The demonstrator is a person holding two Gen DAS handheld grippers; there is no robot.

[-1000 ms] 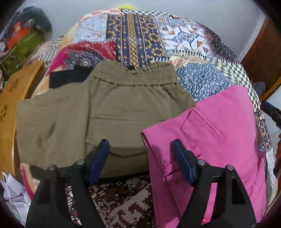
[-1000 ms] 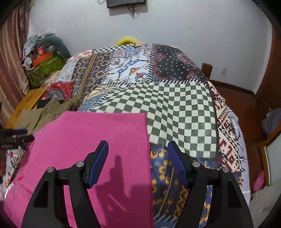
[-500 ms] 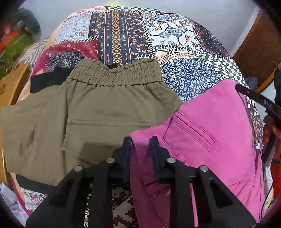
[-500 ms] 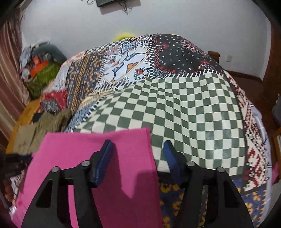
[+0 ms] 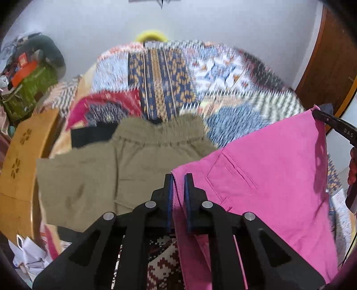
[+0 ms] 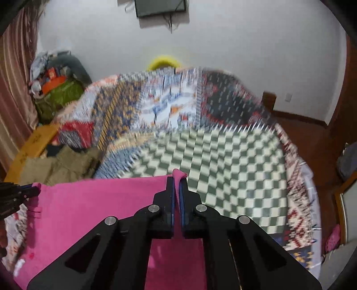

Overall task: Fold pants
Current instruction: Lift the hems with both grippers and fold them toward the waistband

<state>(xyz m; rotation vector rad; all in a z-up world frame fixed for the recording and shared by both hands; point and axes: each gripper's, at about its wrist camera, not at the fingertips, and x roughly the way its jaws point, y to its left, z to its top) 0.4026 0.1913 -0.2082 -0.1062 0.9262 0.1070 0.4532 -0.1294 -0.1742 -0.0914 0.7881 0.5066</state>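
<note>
Both the left gripper (image 5: 177,180) and right gripper (image 6: 177,180) are clamped on thin corner edges of the pink pants (image 5: 267,174), raised at frame centre-right; shallow bites risk slipping, dropping fabric onto the olive pants (image 5: 116,169).

The left black two-finger gripper (image 5: 177,178) pinches one corner of the pink cotton pants (image 5: 263,178), which spread away to its right toward the right black two-finger gripper (image 6: 177,178), pinching the opposite corner. Ahead and to the left of the left gripper, the olive elastic-waist shorts (image 5: 120,169) lie on the patchwork quilted bedspread (image 5: 160,75), their waistband on the far side. A black folded garment (image 5: 89,135) lies just beyond the shorts' left part. Farther left stands a curved yellow wooden bed board (image 5: 24,154). Ahead of the right gripper, the bedspread stretches to the white wall (image 6: 223,44), where a dark wall-mounted screen (image 6: 160,7) hangs.
</note>
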